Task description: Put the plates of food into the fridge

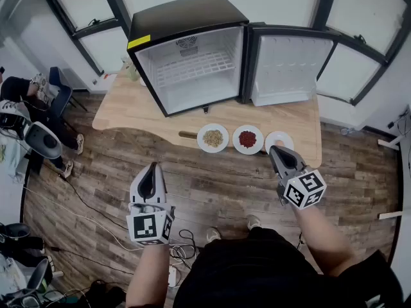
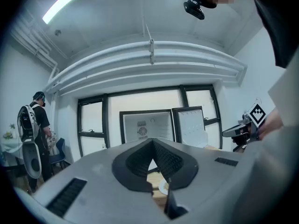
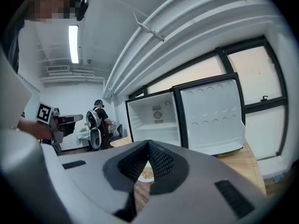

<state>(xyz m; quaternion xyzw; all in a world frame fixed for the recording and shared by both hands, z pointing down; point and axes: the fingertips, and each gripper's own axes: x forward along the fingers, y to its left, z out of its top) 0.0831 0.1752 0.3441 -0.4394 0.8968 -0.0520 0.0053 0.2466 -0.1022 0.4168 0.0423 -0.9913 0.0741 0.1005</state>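
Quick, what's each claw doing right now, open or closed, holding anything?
Left claw: closed, holding nothing.
Right claw: closed, holding nothing.

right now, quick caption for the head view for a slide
Left gripper and right gripper, both shut, face three plates on the table before the open fridge.

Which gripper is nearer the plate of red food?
Right. The right gripper is just right of the plate of red food, at the table edge; the left gripper is over the floor, well short and left.
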